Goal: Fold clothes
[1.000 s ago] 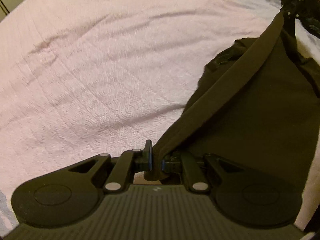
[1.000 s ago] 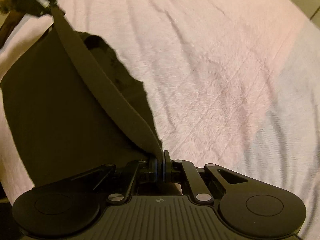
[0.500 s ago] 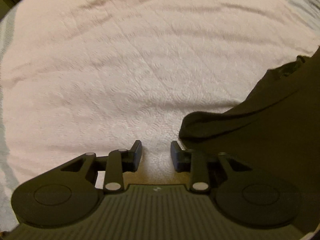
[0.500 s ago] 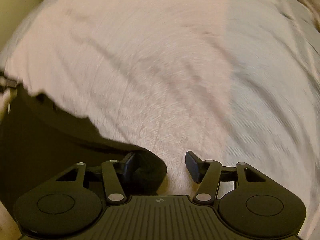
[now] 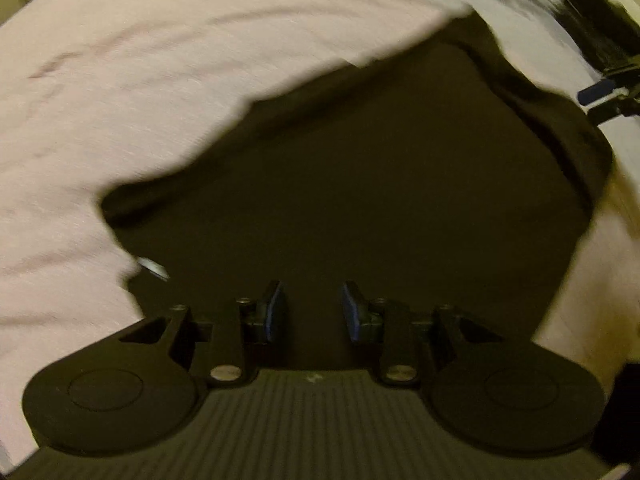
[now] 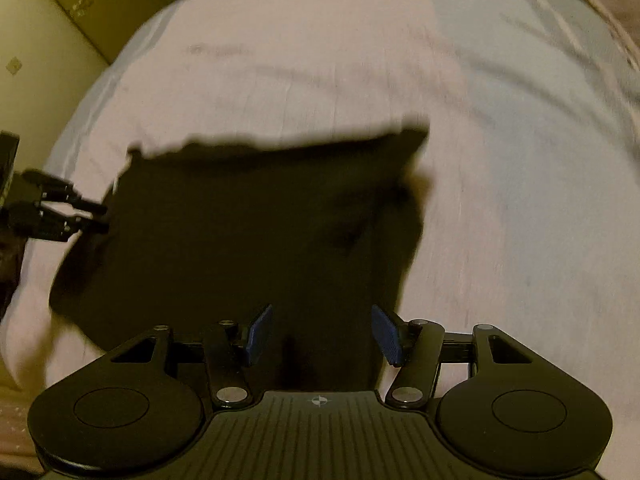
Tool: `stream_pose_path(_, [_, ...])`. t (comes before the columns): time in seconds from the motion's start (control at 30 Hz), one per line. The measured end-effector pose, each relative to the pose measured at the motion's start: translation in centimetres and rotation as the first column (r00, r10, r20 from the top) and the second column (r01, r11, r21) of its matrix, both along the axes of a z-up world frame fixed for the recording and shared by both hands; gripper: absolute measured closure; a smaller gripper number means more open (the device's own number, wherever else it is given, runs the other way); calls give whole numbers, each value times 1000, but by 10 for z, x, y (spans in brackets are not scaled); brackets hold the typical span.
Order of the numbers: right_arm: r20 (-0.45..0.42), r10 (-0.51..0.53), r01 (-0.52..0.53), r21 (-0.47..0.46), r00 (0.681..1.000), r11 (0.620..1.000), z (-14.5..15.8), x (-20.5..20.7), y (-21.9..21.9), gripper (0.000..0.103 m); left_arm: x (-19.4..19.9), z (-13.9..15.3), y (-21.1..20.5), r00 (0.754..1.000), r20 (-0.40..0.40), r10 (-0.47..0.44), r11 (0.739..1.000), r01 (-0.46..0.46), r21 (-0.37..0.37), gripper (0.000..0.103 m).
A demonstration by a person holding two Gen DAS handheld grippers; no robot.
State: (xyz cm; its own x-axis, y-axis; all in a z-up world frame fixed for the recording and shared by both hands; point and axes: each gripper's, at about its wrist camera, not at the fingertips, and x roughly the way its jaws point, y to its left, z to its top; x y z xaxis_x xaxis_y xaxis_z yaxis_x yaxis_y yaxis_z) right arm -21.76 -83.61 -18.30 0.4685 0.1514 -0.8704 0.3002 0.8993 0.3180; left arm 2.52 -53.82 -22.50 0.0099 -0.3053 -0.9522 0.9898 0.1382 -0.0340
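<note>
A dark garment (image 5: 360, 184) lies flat on the pale pink bed cover (image 5: 140, 60), folded into a rough rectangle. My left gripper (image 5: 312, 308) hovers open over its near edge, nothing between the blue-padded fingers. In the right wrist view the same garment (image 6: 248, 232) spreads ahead, and my right gripper (image 6: 320, 332) is open above its near edge, holding nothing. The right gripper's fingers (image 5: 600, 94) show at the far right of the left wrist view, beside the cloth. The left gripper's fingers (image 6: 76, 208) appear at the garment's left side in the right wrist view.
The bed cover (image 6: 500, 160) stretches wide beyond the garment, with light wrinkles. A yellowish cabinet or wall (image 6: 80, 8) stands past the bed's far left edge. A small pale tag (image 5: 154, 268) peeks out at the garment's left edge.
Both grippers let go of the garment's stretched edge a second ago and opened. Since then they have swung round over the cloth, which now lies flat on the bed.
</note>
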Motion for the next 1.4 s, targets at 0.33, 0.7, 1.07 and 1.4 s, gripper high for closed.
stream_pose_path(0.33, [-57,-124,128,72,991,989,-36,-42,-31,100,-36,-29,13,998,37,-59,995,55,81,72])
stream_pose_path(0.7, [-29,-108,98,-246,994,964,10,-69,-53,86,-50,-13,25,986,127,-106,994,100,48,74])
stream_pose_path(1.07, [-205,528,-522,-638,824,566,-62,-63,133,35,-138,-22,91,768,469,-437,891,440,111,68])
stream_pose_path(1.4, [-423,490,-628,-667,762,400,-90,-58,91,103,-142,-47,97,660,559,-502,857,465,221,74])
